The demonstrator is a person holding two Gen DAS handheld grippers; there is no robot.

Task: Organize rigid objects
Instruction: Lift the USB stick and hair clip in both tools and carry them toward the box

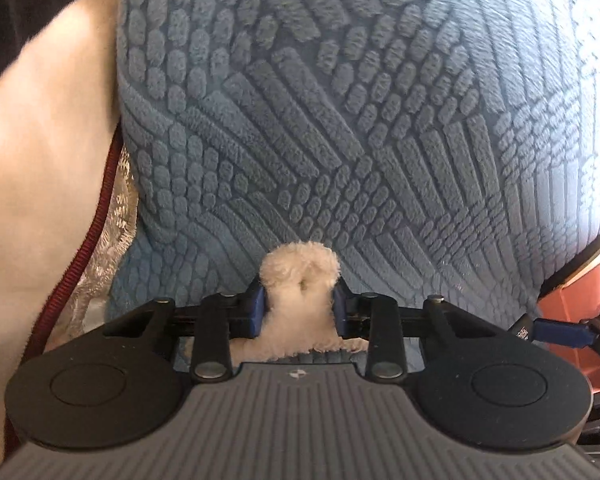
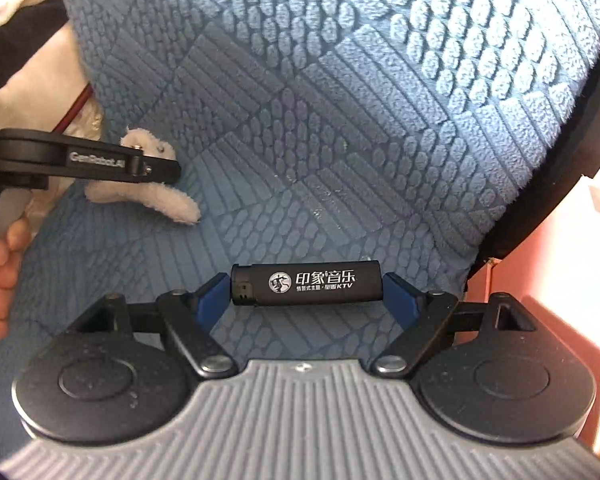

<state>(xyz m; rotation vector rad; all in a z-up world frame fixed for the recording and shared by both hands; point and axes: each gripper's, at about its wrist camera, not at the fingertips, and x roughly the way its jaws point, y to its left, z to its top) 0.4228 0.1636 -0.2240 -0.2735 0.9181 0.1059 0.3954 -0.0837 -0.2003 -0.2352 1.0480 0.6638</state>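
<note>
While my left gripper (image 1: 299,306) clamps the white plush toy (image 1: 298,280) near the left edge of the blue textured cushion (image 1: 380,120), probably to clear it off, my right gripper (image 2: 306,300) holds the black lighter (image 2: 306,284) end to end across wide-spread jaws, low over the cushion, likely so it stays level for placing.

Daylight from about 2 o'clock, both views. Blue textured cushion (image 1: 340,120) washed pale at upper right; cream fabric (image 1: 40,160) at 9 o'clock soft, blurred. Strong fisheye bending at edges. Centre sharp.
</note>
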